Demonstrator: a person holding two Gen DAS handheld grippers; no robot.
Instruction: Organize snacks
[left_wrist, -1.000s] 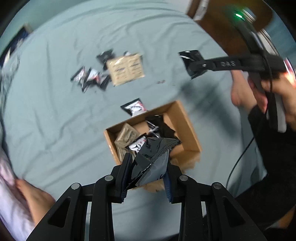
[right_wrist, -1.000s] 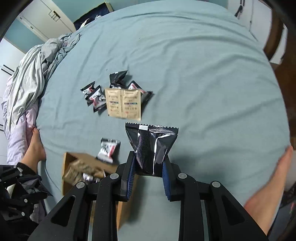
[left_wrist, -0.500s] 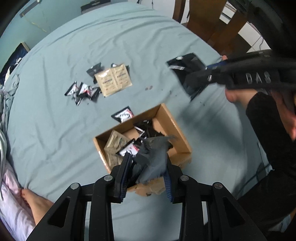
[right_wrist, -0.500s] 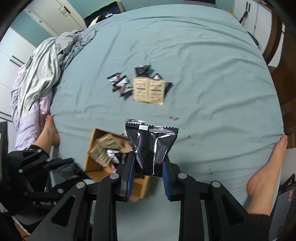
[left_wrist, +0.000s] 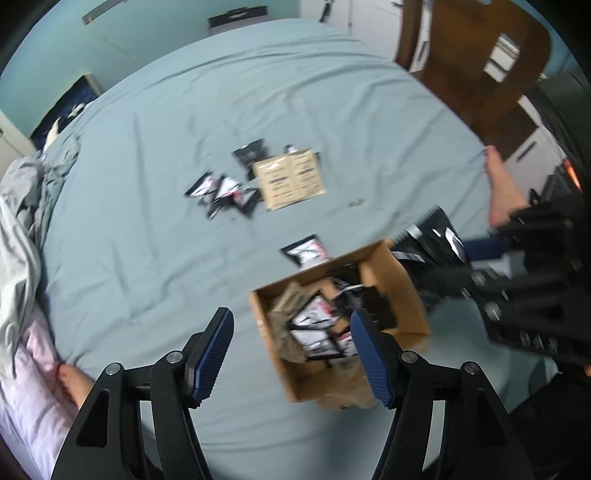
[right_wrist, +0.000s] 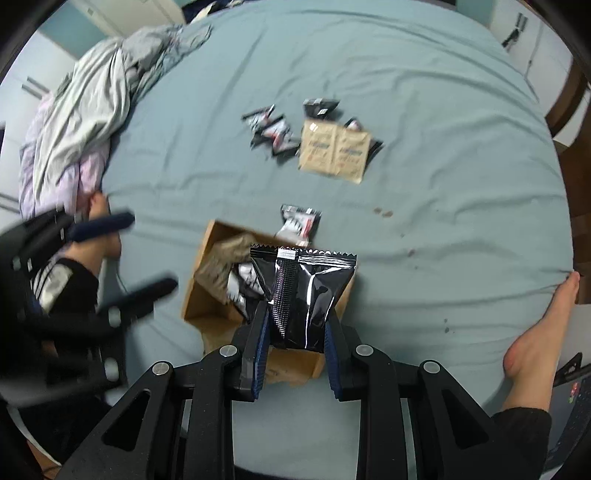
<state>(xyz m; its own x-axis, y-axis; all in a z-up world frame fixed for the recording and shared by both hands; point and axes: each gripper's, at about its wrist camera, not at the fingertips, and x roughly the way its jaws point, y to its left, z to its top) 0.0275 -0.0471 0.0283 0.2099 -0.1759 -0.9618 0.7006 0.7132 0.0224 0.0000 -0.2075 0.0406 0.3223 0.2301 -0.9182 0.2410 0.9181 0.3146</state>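
An open cardboard box (left_wrist: 400, 280) with several snack packets inside sits on the blue-grey bed sheet (left_wrist: 147, 229); it also shows in the right wrist view (right_wrist: 207, 254). My left gripper (left_wrist: 291, 354) is open and empty, just above the box's near left side. My right gripper (right_wrist: 295, 354) is shut on a shiny black snack bag (right_wrist: 306, 295) and holds it above the box. That bag also shows at the right of the left wrist view (left_wrist: 428, 240). One black-and-white packet (left_wrist: 306, 251) lies beside the box.
A tan flat packet (left_wrist: 290, 177) and several small black packets (left_wrist: 221, 192) lie farther out on the sheet. Crumpled bedding (right_wrist: 85, 107) is at the left. The person's bare feet (right_wrist: 535, 332) rest on the bed. A wooden chair (left_wrist: 476, 66) stands beyond the bed's edge.
My left gripper has opened and dropped its black bag into the box. My right gripper has carried its black bag over to above the box.
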